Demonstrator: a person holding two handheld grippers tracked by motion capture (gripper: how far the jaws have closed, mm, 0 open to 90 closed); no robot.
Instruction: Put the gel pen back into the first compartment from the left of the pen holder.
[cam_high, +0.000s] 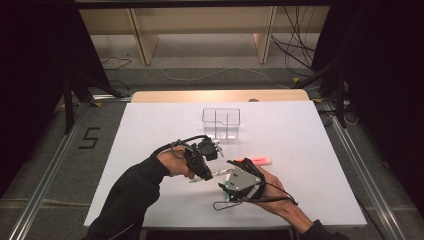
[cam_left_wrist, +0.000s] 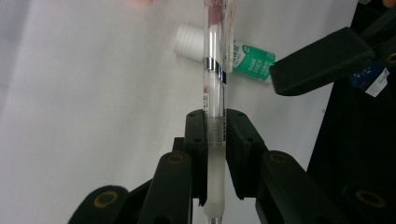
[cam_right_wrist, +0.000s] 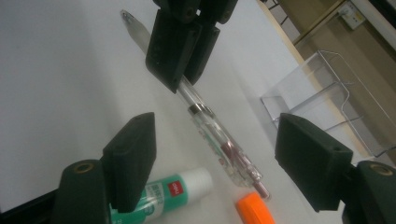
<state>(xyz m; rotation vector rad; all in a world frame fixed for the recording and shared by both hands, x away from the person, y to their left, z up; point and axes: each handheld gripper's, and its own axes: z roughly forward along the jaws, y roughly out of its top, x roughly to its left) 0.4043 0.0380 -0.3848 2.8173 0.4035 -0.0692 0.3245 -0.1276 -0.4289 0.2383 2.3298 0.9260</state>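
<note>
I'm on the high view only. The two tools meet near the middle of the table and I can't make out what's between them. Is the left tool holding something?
Observer: Yes. The left tool is shut on a clear pen, gripping it near its frosted end.
Operator: And my right tool, is it on the pen too?
Observer: No. The right tool is open, its jaws standing either side of the pen's far end without touching it.
Operator: Anything lying under there that I might knock?
Observer: A glue stick with a green label and white cap lies on the table just below the pen.
Operator: Anything else beside it?
Observer: The orange end of a marker lies next to the glue stick's cap.
</note>
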